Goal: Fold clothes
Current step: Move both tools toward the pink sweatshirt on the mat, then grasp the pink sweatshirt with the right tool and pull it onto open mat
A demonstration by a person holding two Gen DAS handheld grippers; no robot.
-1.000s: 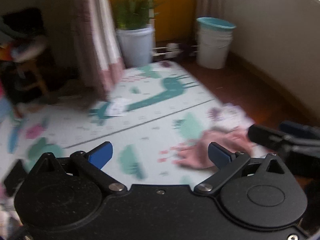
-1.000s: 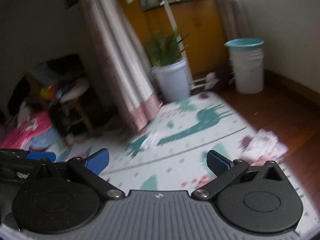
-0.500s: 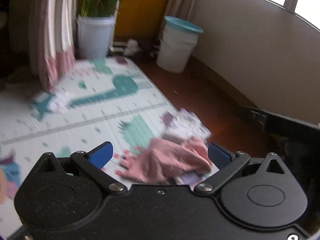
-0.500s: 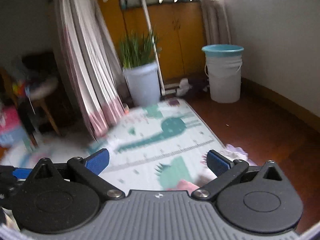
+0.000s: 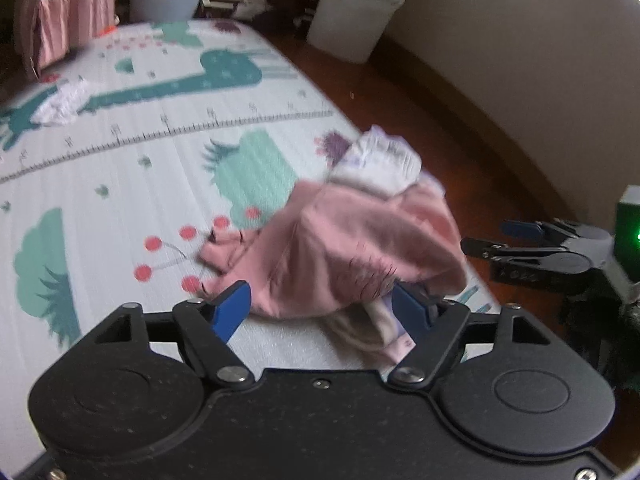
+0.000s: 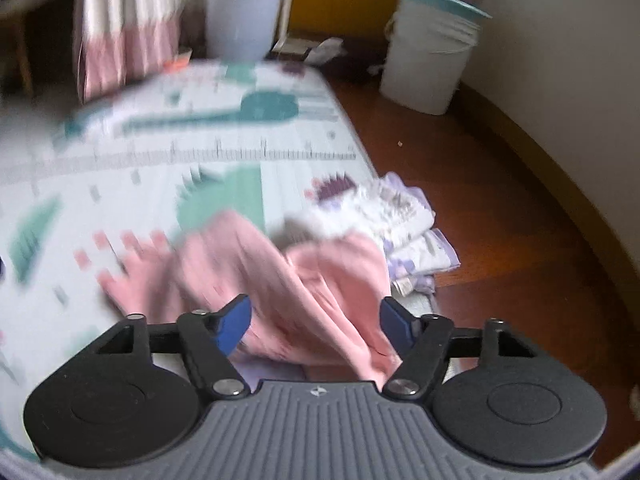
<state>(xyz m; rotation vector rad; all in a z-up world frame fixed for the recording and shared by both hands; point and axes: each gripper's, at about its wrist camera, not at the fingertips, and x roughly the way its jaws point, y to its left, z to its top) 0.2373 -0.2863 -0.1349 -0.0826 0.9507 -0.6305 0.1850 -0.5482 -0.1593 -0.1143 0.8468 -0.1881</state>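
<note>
Pink garment (image 5: 344, 248), soft and crumpled, lies bunched on the ribbed foam play mat (image 5: 120, 184) near its edge at 3 o'clock, partly over folded white-and-lilac printed clothes (image 6: 404, 216). Left gripper (image 5: 320, 312) and right gripper (image 6: 316, 322) both have jaws apart and just been closing, pink cloth between the blue pads, not pinched. Round white bucket (image 6: 430, 48) at 1 o'clock on glossy wood floor (image 6: 500, 220).

Home, play mat (image 5: 132, 168) (dinosaurs), curtain (image 6: 124, 28)
</note>
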